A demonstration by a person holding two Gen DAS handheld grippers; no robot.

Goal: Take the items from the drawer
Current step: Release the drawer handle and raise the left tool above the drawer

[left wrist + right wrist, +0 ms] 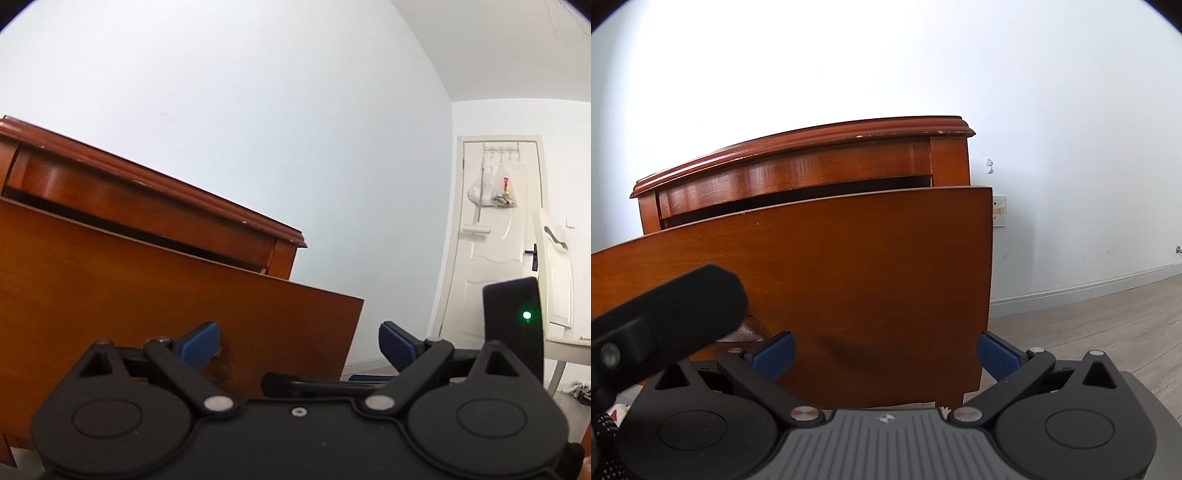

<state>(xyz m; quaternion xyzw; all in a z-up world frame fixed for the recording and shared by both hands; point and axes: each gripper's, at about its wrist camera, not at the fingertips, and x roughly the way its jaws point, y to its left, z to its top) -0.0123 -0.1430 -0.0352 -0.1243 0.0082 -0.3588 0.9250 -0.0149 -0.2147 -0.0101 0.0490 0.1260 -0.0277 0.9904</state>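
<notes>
A brown wooden nightstand (812, 158) stands against a pale wall, its drawer (849, 266) pulled out toward me. I see the drawer's front from below; its inside and contents are hidden. It also shows in the left wrist view (147, 295). My left gripper (299, 347) is open and empty, low in front of the drawer's right part. My right gripper (884, 354) is open and empty, close to the drawer front near its right edge. The left gripper's black body (665, 314) shows at the left of the right wrist view.
A white door (495, 236) with bags hung on hooks stands at the far right. A white chair (557, 280) is beside it. The right gripper's black body with a green light (517, 325) shows in the left wrist view. Grey wood floor (1089, 332) runs right of the nightstand.
</notes>
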